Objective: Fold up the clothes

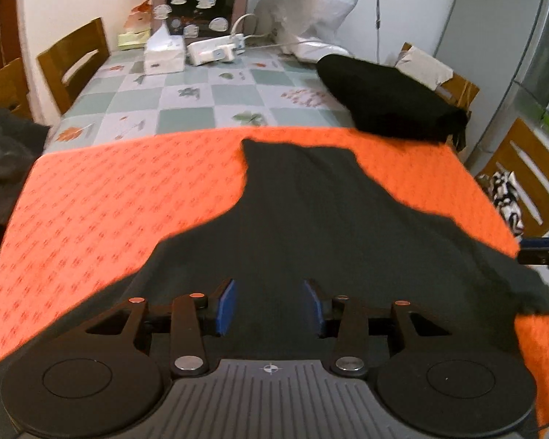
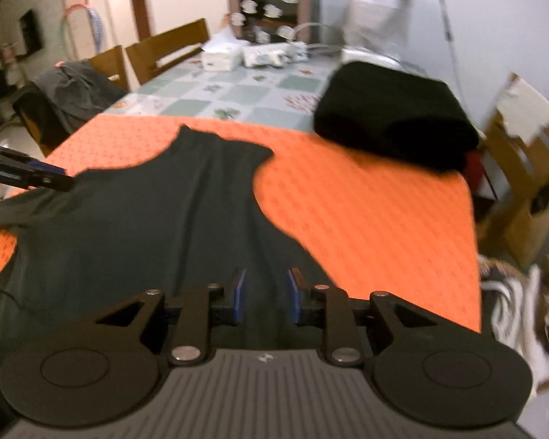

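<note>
Left wrist view: the left tongs hang over the near part of a dark garment, their blue pads spread wide apart with only cloth showing between them, nothing pinched. The garment lies spread on an orange cloth that covers the near end of the surface, narrowing toward its far end ahead of the tongs. Beyond the orange cloth, ahead and to the right, a folded black pile sits on the checkered tablecloth. At the far right edge of this view the tip of the right tongs shows beside the garment's edge.

In the right wrist view, the right tongs also stand over the garment, blue pads apart with a clear gap and fabric lying loose between them. The left tongs reach in from the left, their tip at the garment's left edge. The black pile lies ahead and to the right, partly resting on the orange cloth. Wooden chairs stand along the far left side of the surface.
</note>
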`<state>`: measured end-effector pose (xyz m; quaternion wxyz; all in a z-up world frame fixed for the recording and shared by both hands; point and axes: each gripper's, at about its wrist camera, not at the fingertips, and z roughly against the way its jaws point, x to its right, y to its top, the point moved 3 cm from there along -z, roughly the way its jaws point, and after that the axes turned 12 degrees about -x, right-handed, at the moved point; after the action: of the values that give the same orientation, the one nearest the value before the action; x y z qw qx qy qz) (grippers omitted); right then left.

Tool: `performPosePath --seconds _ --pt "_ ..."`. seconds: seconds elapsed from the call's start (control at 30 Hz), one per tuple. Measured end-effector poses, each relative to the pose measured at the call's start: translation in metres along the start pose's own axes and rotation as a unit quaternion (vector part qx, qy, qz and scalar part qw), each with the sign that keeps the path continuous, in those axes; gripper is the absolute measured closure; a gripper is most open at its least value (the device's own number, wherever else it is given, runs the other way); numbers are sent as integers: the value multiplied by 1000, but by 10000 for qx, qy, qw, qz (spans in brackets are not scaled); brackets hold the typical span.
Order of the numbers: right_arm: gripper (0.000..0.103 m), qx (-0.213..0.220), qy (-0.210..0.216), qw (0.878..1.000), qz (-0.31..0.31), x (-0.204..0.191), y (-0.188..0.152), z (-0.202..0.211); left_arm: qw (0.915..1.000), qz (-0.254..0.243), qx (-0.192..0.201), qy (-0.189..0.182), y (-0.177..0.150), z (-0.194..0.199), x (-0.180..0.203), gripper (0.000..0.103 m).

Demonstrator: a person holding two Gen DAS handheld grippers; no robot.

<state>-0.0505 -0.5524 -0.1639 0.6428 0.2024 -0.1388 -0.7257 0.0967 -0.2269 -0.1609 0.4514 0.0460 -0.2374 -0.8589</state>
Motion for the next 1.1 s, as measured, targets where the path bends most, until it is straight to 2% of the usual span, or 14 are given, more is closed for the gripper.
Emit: performPosePath --seconds 0.23,0.43,0.57,0.77,0.93,1.1 --pt "74 -191 -58 9969 -759 15 -62 0 9978 549 -193 316 -54 16 -25 59" --pt "71 -354 -108 9894 -1405 28 -114 0 9915 1114 -221 631 -87 28 -50 59" --pt "71 -211 -81 9920 -1239 27 -104 2 9877 1311 -217 823 -99 35 -63 59" --pt "65 8 -67 9957 -928 25 -85 5 9812 1586 -96 1099 -107 47 -85 55" --pt "62 -2 -160 9975 -689 46 -58 0 9797 1715 6 1036 -106 55 -98 55" --pt "59 -58 -91 9996 -275 54 -22 -24 9813 1690 88 917 -95 59 -99 55"
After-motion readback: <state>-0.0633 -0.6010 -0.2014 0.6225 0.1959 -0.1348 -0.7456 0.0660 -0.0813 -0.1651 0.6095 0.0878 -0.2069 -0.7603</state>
